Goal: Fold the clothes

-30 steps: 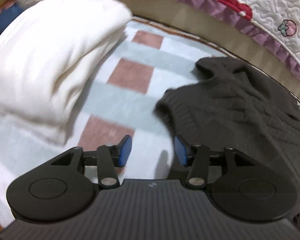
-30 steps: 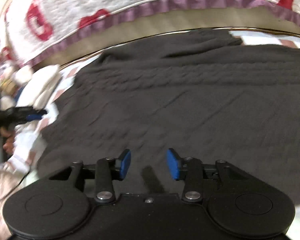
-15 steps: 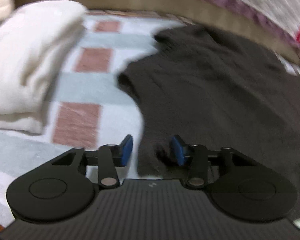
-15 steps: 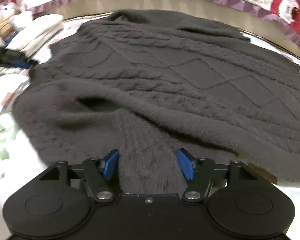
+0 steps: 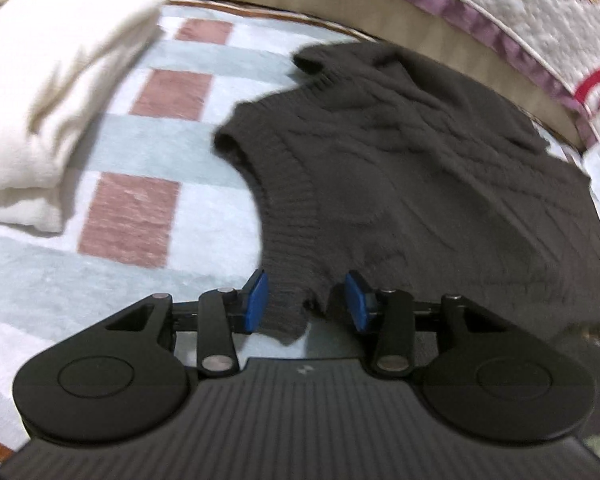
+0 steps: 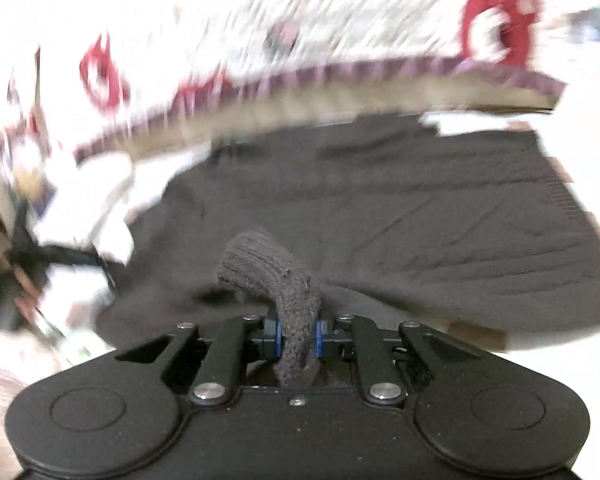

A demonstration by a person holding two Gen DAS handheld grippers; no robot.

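A dark brown cable-knit sweater [image 5: 440, 176] lies spread on a checked blanket [image 5: 132, 216]. My left gripper [image 5: 306, 304] is open, its blue pads on either side of a ribbed corner of the sweater [image 5: 288, 304] that reaches between them. In the right wrist view the same sweater [image 6: 420, 224] fills the middle, blurred by motion. My right gripper [image 6: 298, 338] is shut on a ribbed edge of the sweater [image 6: 284, 276], which bunches up and rises in front of the pads.
A folded white garment [image 5: 48, 80] lies at the left on the blanket. A quilted cover with red shapes and a purple border [image 5: 540, 12] runs along the far side. The other gripper and a hand [image 6: 16, 268] show at the left of the right wrist view.
My right gripper has gone from open to shut on the sweater's ribbed edge and lifted it. My left gripper has moved up to the sweater's corner, which now lies between its open pads.
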